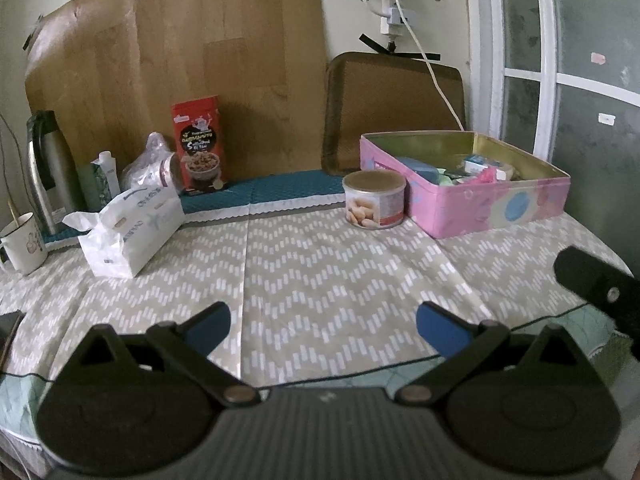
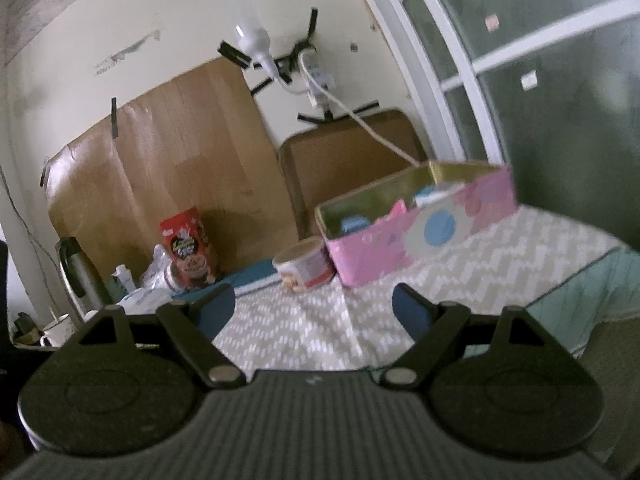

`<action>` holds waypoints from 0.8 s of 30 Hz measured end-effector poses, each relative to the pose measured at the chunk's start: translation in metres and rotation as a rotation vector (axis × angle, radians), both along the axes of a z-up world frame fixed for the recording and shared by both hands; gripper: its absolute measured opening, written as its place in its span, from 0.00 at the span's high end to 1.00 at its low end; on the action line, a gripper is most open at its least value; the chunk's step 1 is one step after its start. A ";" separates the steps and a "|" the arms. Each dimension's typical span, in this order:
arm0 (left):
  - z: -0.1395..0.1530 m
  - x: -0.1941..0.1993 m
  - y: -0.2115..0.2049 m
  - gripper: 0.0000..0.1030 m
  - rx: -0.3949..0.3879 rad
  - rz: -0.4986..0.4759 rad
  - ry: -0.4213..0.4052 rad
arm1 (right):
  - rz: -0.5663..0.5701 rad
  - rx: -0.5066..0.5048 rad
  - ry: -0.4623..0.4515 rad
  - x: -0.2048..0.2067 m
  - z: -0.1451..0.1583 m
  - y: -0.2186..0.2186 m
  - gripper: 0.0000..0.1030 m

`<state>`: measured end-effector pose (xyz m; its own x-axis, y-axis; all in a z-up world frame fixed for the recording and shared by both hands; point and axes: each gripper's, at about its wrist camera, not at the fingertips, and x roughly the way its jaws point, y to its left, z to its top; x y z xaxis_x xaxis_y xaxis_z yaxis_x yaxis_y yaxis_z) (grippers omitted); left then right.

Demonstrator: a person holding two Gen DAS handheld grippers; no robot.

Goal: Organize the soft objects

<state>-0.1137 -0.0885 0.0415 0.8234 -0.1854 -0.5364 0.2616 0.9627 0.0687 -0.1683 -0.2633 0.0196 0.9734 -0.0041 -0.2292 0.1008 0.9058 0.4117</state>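
Left gripper (image 1: 323,322) hovers low over the near part of the desk (image 1: 320,272), blue fingers (image 1: 208,326) spread wide, nothing between them. Right gripper (image 2: 313,308) is the same: wide open, empty, tilted, looking across the desk toward the far right corner. Its black body shows at the right edge of the left wrist view.

Desk has a beige zigzag cloth, with a teal strip along the back edge.

Soft stuff: white tissue pack (image 1: 132,232) sits on the left side of the desk, one tissue sticking out of its left end. It is well apart from both grippers. In the right wrist view it is mostly hidden behind the gripper's left finger.

Pink tin box (image 1: 480,204) sits open at the back right, holding a mix of small items, blue and white ones among them; can't tell what they are. Round nut can (image 1: 374,204) stands just left of the tin, near it; contact unclear.

Back left: red cereal box (image 1: 200,148) upright against a brown board, clear plastic bag (image 1: 148,164) beside it, steel thermos (image 1: 46,168), and a white mug (image 1: 24,246) at the left edge.
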 end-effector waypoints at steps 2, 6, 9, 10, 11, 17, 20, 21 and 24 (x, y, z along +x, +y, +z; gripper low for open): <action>0.000 -0.001 0.000 0.00 0.000 0.000 -0.001 | -0.015 -0.027 -0.025 -0.003 0.002 0.003 0.13; 0.000 -0.001 0.000 0.00 -0.001 0.001 -0.001 | -0.020 -0.054 -0.044 -0.004 0.004 0.005 0.13; 0.000 -0.001 0.000 0.00 -0.001 -0.001 -0.002 | -0.013 -0.051 -0.037 -0.002 0.003 0.003 0.13; 0.000 -0.001 -0.001 0.00 0.000 -0.002 -0.004 | -0.013 -0.048 -0.035 -0.001 0.003 0.002 0.13; 0.000 0.000 -0.001 0.00 0.005 -0.007 -0.008 | -0.010 -0.046 -0.034 -0.001 0.004 0.002 0.12; 0.006 0.015 -0.007 0.00 0.015 -0.006 -0.034 | 0.046 -0.036 -0.024 0.020 0.020 -0.007 0.11; 0.008 0.026 -0.011 0.00 0.017 -0.006 -0.037 | 0.052 -0.067 -0.045 0.028 0.028 -0.011 0.10; 0.008 0.030 -0.013 0.00 0.020 -0.006 -0.038 | 0.056 -0.073 -0.048 0.032 0.030 -0.012 0.10; 0.006 0.042 -0.016 0.00 0.033 -0.001 -0.044 | 0.053 -0.093 -0.052 0.042 0.031 -0.015 0.10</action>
